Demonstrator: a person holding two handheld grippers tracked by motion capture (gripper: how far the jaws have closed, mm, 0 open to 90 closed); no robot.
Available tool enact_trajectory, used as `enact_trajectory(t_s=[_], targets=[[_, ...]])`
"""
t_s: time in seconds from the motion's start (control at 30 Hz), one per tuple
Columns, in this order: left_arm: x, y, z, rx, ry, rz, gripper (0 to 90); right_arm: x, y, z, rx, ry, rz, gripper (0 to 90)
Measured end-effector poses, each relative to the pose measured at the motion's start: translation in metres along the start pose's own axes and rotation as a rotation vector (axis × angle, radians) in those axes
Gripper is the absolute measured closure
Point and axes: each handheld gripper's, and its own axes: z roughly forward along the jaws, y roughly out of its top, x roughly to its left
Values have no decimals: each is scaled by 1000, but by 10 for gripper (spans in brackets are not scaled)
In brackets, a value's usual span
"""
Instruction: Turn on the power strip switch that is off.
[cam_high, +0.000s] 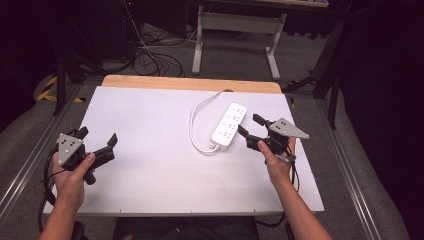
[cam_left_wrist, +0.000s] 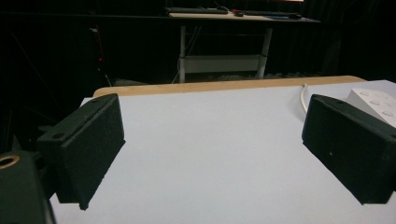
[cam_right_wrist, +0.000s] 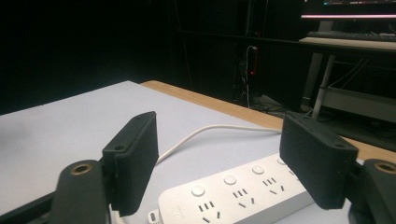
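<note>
A white power strip (cam_high: 229, 125) lies on the white table (cam_high: 150, 150) right of centre, its white cable (cam_high: 196, 117) looping to the left and back towards the far edge. My right gripper (cam_high: 250, 127) stands just right of the strip, open, its jaws pointing at the strip's near end with nothing pressed between them. In the right gripper view the power strip (cam_right_wrist: 233, 193) lies below and between the two black fingers (cam_right_wrist: 133, 161). My left gripper (cam_high: 97, 137) is held over the table's left side, open and empty. The left gripper view shows the power strip (cam_left_wrist: 376, 100) at its right edge.
A wooden strip (cam_high: 190, 84) runs along the table's far edge. Behind it stands a desk frame with white legs (cam_high: 235, 35), and cables (cam_high: 150, 60) lie on the floor. Metal rails (cam_high: 350, 165) flank the table on both sides.
</note>
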Motion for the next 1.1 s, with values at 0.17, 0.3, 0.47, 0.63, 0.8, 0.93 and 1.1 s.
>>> enact_trajectory(t_s=[0.17, 0.3, 0.47, 0.63, 0.8, 0.93, 1.1], targets=[[0, 0, 0, 0, 0, -1, 63, 1, 0, -1, -7, -3, 15, 268], [1, 0, 0, -2, 0, -1, 63, 1, -1, -1, -7, -4, 9, 241], [1, 0, 0, -7, 0, -4, 63, 3, -6, -9, -14, -11, 6, 204], [0, 1, -2, -9, -1, -2, 63, 3, -13, -17, -38, -36, -40, 69], [0, 1, -1, -10, 0, -8, 62, 5, -16, -22, -92, -59, -69, 14], [0, 1, -1, -6, -1, -5, 62, 1, -18, -23, -111, -67, -26, 11], [0, 1, -1, -10, 1, -6, 62, -5, -20, -25, -118, -91, -7, 20]])
